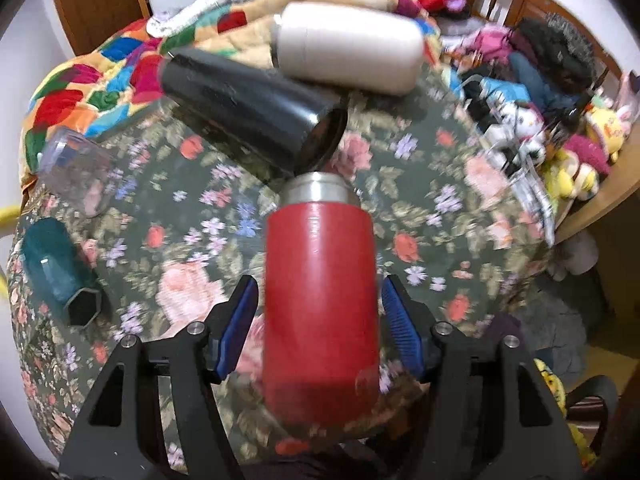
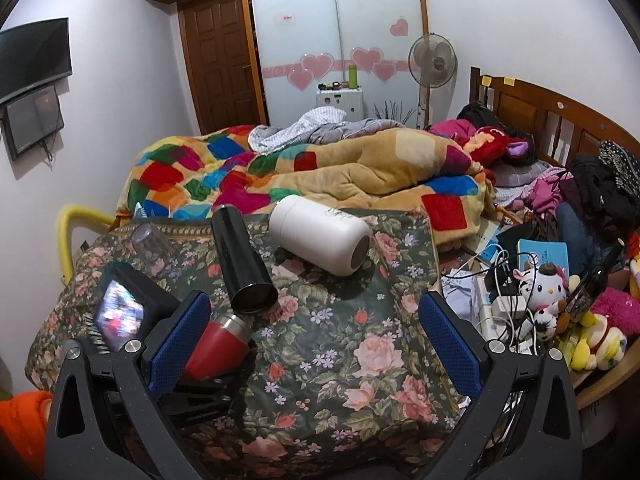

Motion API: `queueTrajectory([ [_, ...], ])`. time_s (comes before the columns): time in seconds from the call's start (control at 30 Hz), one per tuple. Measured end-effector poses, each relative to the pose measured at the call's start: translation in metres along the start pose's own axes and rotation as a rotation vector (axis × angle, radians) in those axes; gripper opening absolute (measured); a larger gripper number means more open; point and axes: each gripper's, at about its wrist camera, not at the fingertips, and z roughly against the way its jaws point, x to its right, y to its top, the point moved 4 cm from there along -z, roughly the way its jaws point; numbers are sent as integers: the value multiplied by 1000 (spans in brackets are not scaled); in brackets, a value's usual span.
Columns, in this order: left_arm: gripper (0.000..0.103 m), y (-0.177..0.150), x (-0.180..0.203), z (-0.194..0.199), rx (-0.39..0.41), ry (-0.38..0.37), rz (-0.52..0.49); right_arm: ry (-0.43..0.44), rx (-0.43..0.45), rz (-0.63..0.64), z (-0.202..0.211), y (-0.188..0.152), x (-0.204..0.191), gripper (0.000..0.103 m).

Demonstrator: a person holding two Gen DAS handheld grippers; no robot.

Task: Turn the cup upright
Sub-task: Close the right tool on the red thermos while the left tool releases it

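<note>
**Inspector:** Your left hand-held gripper [image 1: 316, 320] has its jaws spread on either side of the red cup [image 1: 320, 276]. The blue pads [image 1: 240, 320] stand just off the cup wall with a gap on each side, so I judge it not yet grasped.

**Operator:** Where does the cup lie?

**Inspector:** On its side on the floral cloth [image 1: 420, 208] over the bed, its steel neck pointing away from you and close to the mouth of the black flask [image 1: 248, 116]. The white flask [image 1: 348, 46], the teal cup [image 1: 56, 264] and the clear cup [image 1: 76, 172] are also down.

**Operator:** And the right?

**Inspector:** Your right hand-held gripper [image 2: 316, 344] is released and holds nothing. You have reached the cup; the closing, the lift and the turn upright are all left.
</note>
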Motion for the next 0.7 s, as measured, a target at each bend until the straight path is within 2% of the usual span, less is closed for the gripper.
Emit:
queueTrajectory([
  [0.13,66,-3,-14,47,107,28,39,4,-11,24,-2,-1,-14,103],
  [0.3,71,-15,-53,111,275,167,121,17,-37,53,-10,-6,-37,103],
  [0.43,76,-33,-83,143,366,267,193,59,-93,55,-25,-15,-53,103],
  [0.6,80,-62,-107,151,402,296,275,109,-228,32,-62,-33,-70,103],
  [0.7,80,-75,-112,148,396,304,300,125,-311,3,-83,-44,-75,97],
])
